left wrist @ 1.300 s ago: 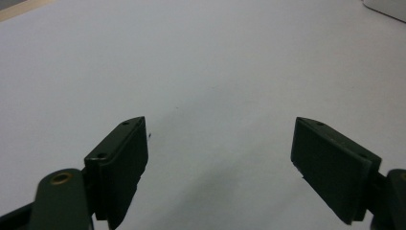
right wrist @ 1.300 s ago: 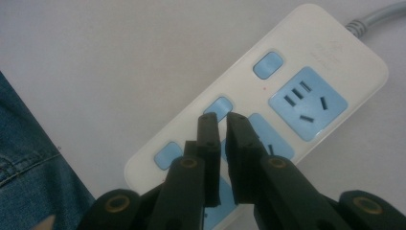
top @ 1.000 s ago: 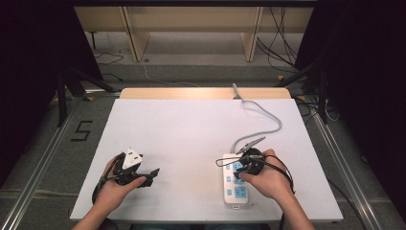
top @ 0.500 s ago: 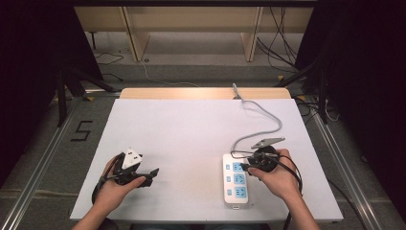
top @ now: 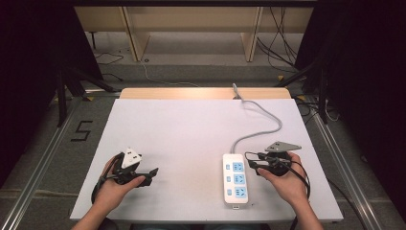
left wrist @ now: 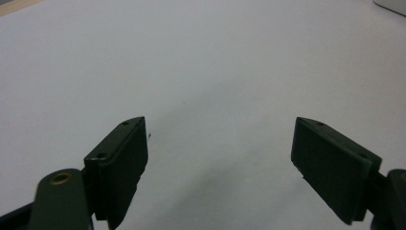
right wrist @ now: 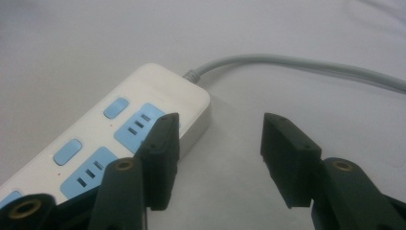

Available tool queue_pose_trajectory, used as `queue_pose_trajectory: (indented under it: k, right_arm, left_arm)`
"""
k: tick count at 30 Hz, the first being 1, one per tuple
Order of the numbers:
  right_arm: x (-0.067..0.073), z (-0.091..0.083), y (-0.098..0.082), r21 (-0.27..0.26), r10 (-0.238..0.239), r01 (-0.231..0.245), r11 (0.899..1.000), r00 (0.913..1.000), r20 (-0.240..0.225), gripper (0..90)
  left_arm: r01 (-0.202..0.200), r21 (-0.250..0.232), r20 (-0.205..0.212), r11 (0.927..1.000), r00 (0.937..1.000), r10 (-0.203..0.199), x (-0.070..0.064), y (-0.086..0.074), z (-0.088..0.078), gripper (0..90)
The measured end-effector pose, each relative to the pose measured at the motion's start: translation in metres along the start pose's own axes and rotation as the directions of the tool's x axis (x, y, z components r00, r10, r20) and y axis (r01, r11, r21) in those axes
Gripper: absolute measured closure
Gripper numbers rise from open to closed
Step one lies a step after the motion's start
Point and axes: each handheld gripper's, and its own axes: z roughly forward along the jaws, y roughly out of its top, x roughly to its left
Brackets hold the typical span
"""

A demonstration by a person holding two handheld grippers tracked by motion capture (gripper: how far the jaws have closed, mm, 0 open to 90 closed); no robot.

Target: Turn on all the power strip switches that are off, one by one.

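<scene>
Power strip [top: 236, 178] just beside right gripper [top: 253, 162]: rigid, light, smooth plastic; best gripped across its narrow width. Right jaws just opened, empty. Left gripper [top: 149, 173] open, empty.

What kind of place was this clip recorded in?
Probably a lab or workshop data-collection station, not a home. A white table stands between aluminium rails on a bare floor with loose cables and a taped number 5. A power strip lies ready beside the right gripper.
</scene>
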Motion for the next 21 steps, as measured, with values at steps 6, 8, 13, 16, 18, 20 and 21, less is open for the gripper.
queue_pose_trajectory:
  k: [6, 8, 13, 16, 18, 20, 21]
  right_arm:
    - [0.002, -0.001, -0.007, -0.042, -0.015, 0.015, 0.999, 0.9999, 0.001, 42.5]
    - [0.003, -0.002, -0.008, -0.055, -0.018, 0.018, 0.998, 0.9998, 0.004, 42.1]
    - [0.005, -0.003, -0.012, -0.089, -0.026, 0.027, 0.996, 0.9996, 0.003, 41.7]
    - [0.006, -0.002, -0.012, -0.096, -0.034, 0.034, 0.995, 0.9994, 0.005, 40.9]
    - [0.006, -0.002, -0.012, -0.099, -0.031, 0.031, 0.995, 0.9995, 0.001, 39.3]
    - [0.007, -0.002, -0.012, -0.106, -0.026, 0.026, 0.994, 0.9997, -0.001, 37.9]
    - [0.007, -0.002, -0.013, -0.108, -0.023, 0.022, 0.994, 0.9997, -0.003, 36.5]
  left_arm:
    - [0.000, 0.001, -0.001, 1.0000, 1.0000, 0.000, 0.000, 0.000, 0.000, 20.2]
    - [0.000, -0.001, -0.003, 1.0000, 1.0000, 0.000, 0.000, 0.000, 0.000, 20.2]
    - [0.002, 0.001, -0.002, 1.0000, 1.0000, -0.002, 0.001, 0.000, 0.000, 20.2]
    - [0.002, 0.002, -0.003, 1.0000, 1.0000, -0.002, 0.001, 0.000, 0.000, 20.2]
    - [0.002, 0.001, -0.004, 1.0000, 1.0000, -0.002, 0.001, 0.000, 0.000, 20.1]
    - [0.003, 0.002, -0.004, 1.0000, 1.0000, -0.003, 0.001, 0.000, 0.001, 20.0]
    - [0.007, 0.003, -0.004, 1.0000, 1.0000, -0.007, 0.001, 0.000, 0.001, 19.9]
